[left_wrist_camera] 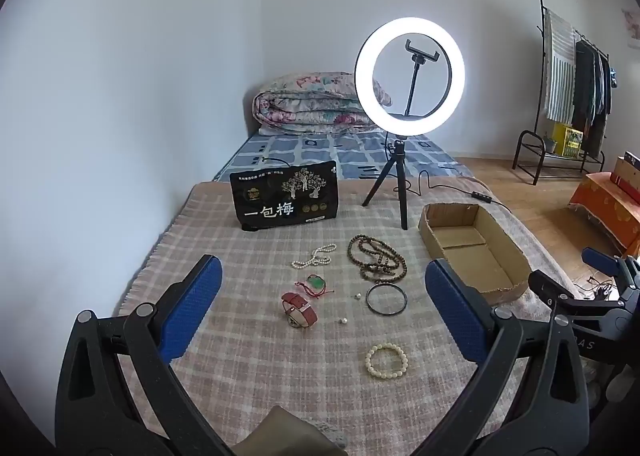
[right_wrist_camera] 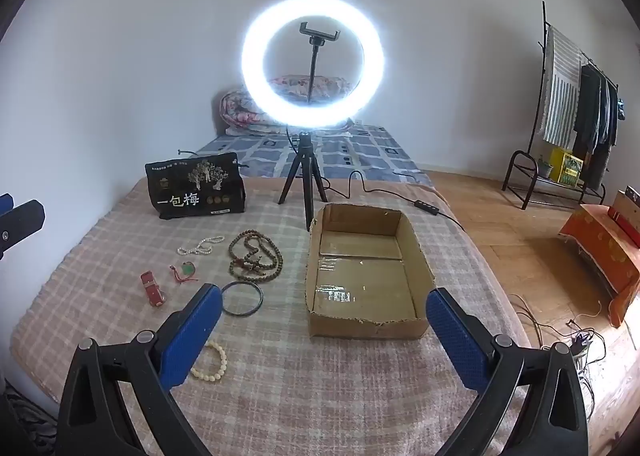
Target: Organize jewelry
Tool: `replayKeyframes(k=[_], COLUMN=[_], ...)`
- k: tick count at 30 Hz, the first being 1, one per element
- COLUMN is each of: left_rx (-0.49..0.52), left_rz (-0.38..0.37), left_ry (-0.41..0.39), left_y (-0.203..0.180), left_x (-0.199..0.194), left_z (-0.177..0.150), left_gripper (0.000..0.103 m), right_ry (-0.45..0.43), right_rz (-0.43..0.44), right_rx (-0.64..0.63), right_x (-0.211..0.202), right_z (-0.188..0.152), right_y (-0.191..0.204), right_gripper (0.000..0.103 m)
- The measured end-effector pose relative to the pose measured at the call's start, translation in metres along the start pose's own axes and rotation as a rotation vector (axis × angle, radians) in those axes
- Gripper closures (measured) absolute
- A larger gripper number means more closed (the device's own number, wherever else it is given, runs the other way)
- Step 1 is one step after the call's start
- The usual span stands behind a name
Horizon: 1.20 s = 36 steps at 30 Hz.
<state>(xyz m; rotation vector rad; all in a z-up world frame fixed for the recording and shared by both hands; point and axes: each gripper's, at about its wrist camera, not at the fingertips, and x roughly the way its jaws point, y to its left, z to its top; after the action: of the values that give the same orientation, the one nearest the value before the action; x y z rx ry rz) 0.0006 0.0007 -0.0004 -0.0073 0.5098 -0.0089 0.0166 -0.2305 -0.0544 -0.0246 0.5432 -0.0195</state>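
Note:
Jewelry lies spread on a pink checked blanket (left_wrist_camera: pixel 248 368): a white pearl strand (left_wrist_camera: pixel 313 257), a brown bead necklace (left_wrist_camera: pixel 376 257), a green pendant on red cord (left_wrist_camera: pixel 315 282), a red-strap watch (left_wrist_camera: pixel 299 309), a dark bangle (left_wrist_camera: pixel 387 298), a cream bead bracelet (left_wrist_camera: pixel 386 360) and two loose pearls (left_wrist_camera: pixel 343 321). An empty cardboard box (right_wrist_camera: pixel 366 268) stands to the right. My left gripper (left_wrist_camera: pixel 320 308) is open and empty above the jewelry. My right gripper (right_wrist_camera: pixel 324 336) is open and empty, in front of the box, with the bangle (right_wrist_camera: pixel 241 298) by its left finger.
A lit ring light on a tripod (right_wrist_camera: pixel 312 64) stands behind the box, its cable (right_wrist_camera: pixel 424 208) trailing right. A black snack bag (left_wrist_camera: pixel 285 200) stands at the back left. Behind is a bed with a folded quilt (left_wrist_camera: pixel 312 104). A clothes rack (right_wrist_camera: pixel 576 112) stands on the right.

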Motion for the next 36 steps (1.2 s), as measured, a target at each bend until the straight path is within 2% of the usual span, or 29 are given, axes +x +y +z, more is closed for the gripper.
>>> replayKeyframes(k=[1, 3, 12, 36], left_rx=[-0.006, 0.006, 0.001, -0.006], left_rz=[0.000, 0.005, 0.002, -0.001], left_ry=[0.011, -0.020, -0.020, -0.027], left_y=[0.0021, 0.0007, 0.0028, 0.0004], left_x=[0.0025, -0.0019, -0.0047, -0.0046], left_z=[0.0033, 0.0023, 0.0057, 0.0097], left_gripper=[0.000, 0.000, 0.000, 0.000], right_ry=[0.010, 0.010, 0.000, -0.002], right_rz=[0.006, 0.007, 0.005, 0.007], right_rx=[0.011, 0.009, 0.014, 0.028], right_x=[0.0004, 0.0003, -0.0020, -0.0030], right_z=[-0.0001, -0.0004, 0.0090, 0.0061], right_y=[-0.0007, -0.0003, -0.0062, -0.0052], right_gripper=[0.000, 0.000, 0.000, 0.000])
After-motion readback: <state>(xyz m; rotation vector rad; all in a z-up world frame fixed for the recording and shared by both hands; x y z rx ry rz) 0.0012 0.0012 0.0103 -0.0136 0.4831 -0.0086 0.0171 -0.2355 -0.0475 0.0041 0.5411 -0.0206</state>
